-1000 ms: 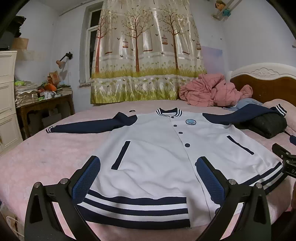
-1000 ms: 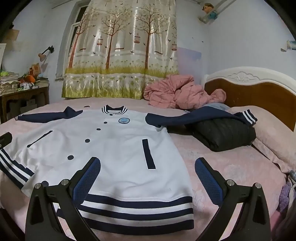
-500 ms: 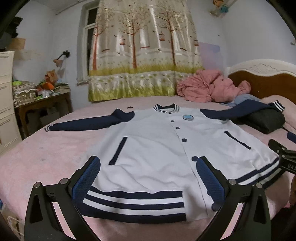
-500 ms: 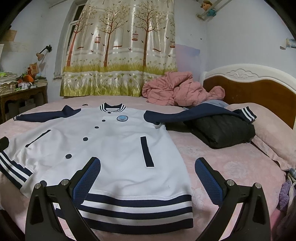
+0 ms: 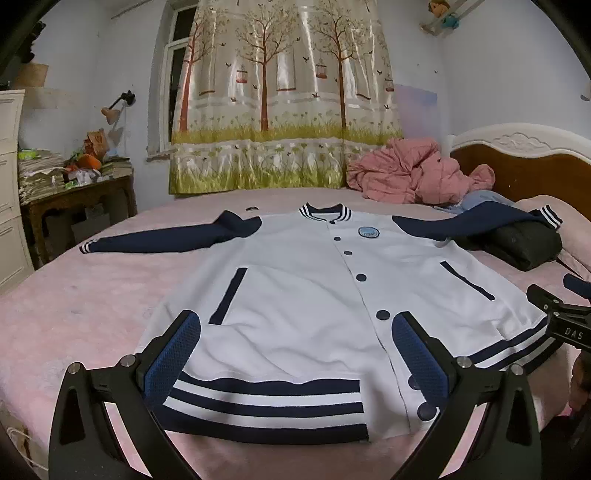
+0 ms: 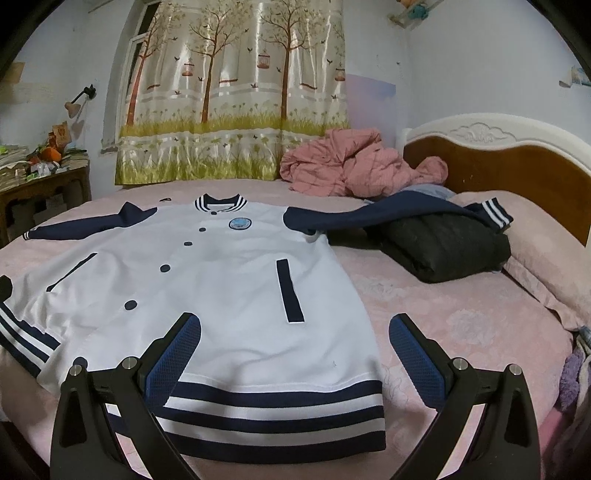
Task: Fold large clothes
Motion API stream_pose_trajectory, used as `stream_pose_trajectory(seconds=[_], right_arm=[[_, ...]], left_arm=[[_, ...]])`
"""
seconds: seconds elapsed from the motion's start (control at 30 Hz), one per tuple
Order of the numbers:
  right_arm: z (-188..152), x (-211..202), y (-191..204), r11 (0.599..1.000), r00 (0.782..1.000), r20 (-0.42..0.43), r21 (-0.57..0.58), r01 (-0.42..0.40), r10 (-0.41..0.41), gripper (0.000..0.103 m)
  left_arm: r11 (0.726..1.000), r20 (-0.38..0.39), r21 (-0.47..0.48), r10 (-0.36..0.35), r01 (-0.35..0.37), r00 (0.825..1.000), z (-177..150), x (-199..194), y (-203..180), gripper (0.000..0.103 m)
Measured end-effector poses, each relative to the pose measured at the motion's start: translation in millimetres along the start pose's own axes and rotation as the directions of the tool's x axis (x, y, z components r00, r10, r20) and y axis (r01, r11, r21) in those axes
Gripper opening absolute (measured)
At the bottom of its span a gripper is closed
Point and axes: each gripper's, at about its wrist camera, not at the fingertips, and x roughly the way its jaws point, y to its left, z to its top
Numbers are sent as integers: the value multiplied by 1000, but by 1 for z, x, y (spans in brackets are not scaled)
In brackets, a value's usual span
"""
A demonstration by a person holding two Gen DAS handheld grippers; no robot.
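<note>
white/navy jacket (image 5: 295,306) lies flat, buttoned, on the bed (image 5: 92,295); left gripper (image 5: 295,354) & right gripper (image 6: 291,350) hover at hem, jaws wide, nothing held; prob pre-fold, next grab sleeves/sides inward.

Round chest badge (image 5: 368,232) on jacket: print too small to read | jacket hem corner (image 6: 22,354): cut off at left edge of right wrist view | right tool (image 5: 565,321): only partly inside left wrist view | shelf toy (image 5: 437,7): cropped at top
</note>
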Motion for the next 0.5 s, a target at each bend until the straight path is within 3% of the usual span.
stream_pose_trajectory(seconds=[0.5], right_arm=[[5,-4,0,1000,1000,-5,-14,9,-9,103]], left_arm=[[1000,11,-6,-10,10,1000,-3,-4,-1,103]])
